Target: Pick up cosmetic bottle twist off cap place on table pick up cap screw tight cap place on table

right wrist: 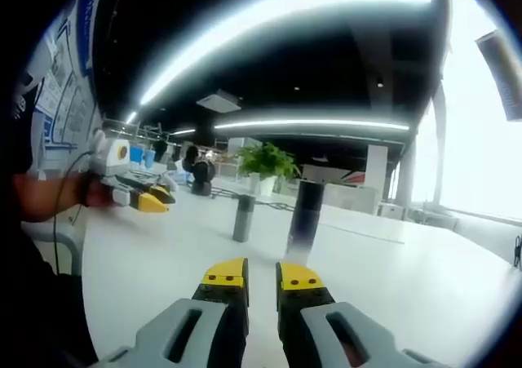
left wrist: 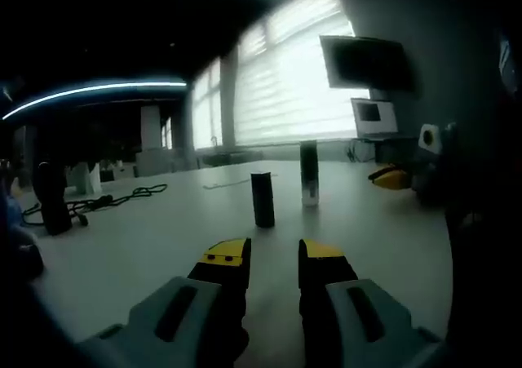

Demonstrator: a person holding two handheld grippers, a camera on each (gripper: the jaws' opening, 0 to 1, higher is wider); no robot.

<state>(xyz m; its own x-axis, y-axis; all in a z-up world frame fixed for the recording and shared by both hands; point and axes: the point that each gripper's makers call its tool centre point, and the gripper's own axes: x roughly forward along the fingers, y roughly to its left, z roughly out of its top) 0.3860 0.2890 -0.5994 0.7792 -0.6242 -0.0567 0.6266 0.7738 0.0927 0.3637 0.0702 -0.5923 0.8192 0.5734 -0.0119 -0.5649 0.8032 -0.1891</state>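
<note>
**Bottle and cap standing apart on the white table**

The cosmetic bottle (left wrist: 309, 173) is standing upright on the table (left wrist: 147, 237), and the dark cap (left wrist: 263, 199) is standing just beside it, not touching. The left gripper (left wrist: 274, 262) is hovering short of the bottle, jaws slightly parted and holding nothing. In the right gripper view, the right gripper (right wrist: 261, 280) is facing the bottle (right wrist: 305, 211) with jaws nearly together, empty; the cap (right wrist: 242, 218) is sitting to the bottle's left.

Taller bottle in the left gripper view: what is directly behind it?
Behind the taller bottle the white table runs to a window with blinds. The strip of table edge it covers cannot be seen.
</note>
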